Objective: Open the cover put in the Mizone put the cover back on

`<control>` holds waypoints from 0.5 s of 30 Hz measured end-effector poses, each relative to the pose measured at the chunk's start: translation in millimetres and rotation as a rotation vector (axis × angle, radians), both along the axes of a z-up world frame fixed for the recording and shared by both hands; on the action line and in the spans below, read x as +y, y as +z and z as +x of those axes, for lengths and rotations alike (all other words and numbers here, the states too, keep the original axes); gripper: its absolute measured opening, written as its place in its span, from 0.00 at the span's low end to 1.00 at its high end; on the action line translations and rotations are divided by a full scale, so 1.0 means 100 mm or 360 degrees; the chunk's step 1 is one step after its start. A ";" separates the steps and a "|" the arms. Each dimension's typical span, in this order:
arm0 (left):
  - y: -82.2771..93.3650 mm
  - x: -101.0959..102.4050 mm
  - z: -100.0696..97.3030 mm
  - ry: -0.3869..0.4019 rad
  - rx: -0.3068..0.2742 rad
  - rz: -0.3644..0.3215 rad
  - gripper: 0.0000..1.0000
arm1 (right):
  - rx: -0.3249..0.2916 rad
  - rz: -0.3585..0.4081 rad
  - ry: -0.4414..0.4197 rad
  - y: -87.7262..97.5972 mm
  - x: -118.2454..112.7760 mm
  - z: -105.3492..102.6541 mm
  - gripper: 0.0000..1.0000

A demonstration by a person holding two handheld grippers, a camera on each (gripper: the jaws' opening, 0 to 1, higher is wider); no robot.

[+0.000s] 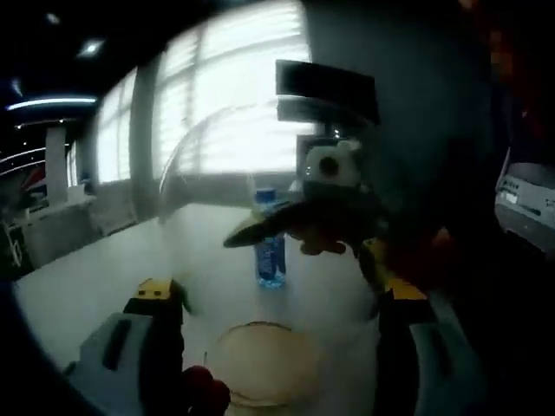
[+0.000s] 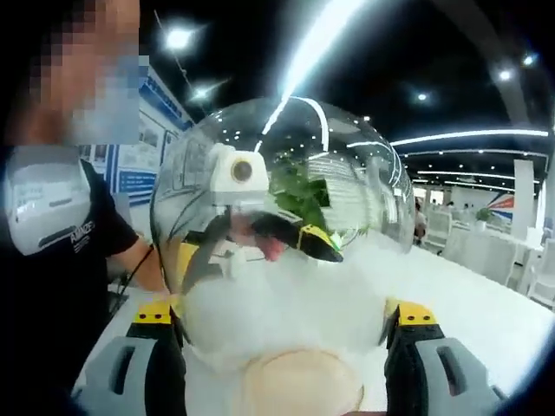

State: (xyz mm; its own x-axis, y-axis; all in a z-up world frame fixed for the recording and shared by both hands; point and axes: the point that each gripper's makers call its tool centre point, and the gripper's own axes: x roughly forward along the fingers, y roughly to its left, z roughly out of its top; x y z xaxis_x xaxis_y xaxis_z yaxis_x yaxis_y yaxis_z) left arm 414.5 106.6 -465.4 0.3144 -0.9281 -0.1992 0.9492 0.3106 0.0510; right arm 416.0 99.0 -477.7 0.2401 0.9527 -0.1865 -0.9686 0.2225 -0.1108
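Note:
A clear glass dome cover [image 2: 286,260] is lifted above its round wooden base [image 2: 303,383]. It fills the gap of my right gripper [image 2: 282,316], whose yellow-tipped jaws press on its two sides. From the opposite side my left gripper [image 1: 277,299] has the same cover [image 1: 208,165] between its jaws over the base [image 1: 264,364]. Through the glass each view shows the other gripper [image 1: 325,221] [image 2: 260,230]. The blue Mizone bottle [image 1: 270,251] stands upright on the white table beyond the cover.
A person in a dark shirt [image 2: 52,251] stands close at the left of the right gripper view. Something small and red [image 1: 204,392] lies beside the base. The white table [image 2: 486,303] stretches away; large windows [image 1: 225,113] lie behind.

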 end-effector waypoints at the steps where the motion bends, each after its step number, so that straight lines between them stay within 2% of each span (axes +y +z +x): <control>1: -0.02 0.00 -0.01 0.0001 -0.0006 0.0023 0.80 | -0.0009 -0.0025 -0.0002 -0.01 0.00 -0.01 0.90; 7: -0.04 -0.01 -0.05 0.0010 -0.0007 0.0082 0.80 | -0.0020 -0.0074 0.0004 -0.03 -0.02 -0.05 0.90; 15: -0.13 0.00 -0.16 0.0034 0.0031 0.0231 0.79 | 0.0003 -0.0190 0.0033 -0.09 -0.03 -0.17 0.90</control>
State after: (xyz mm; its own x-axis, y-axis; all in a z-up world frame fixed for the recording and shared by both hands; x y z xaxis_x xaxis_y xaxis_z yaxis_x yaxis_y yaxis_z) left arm 398.9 106.4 -478.0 0.3283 -0.8823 -0.3372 0.9438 0.3212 0.0785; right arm 399.2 96.1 -486.9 0.2201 0.9284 -0.2994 -0.9731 0.1876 -0.1336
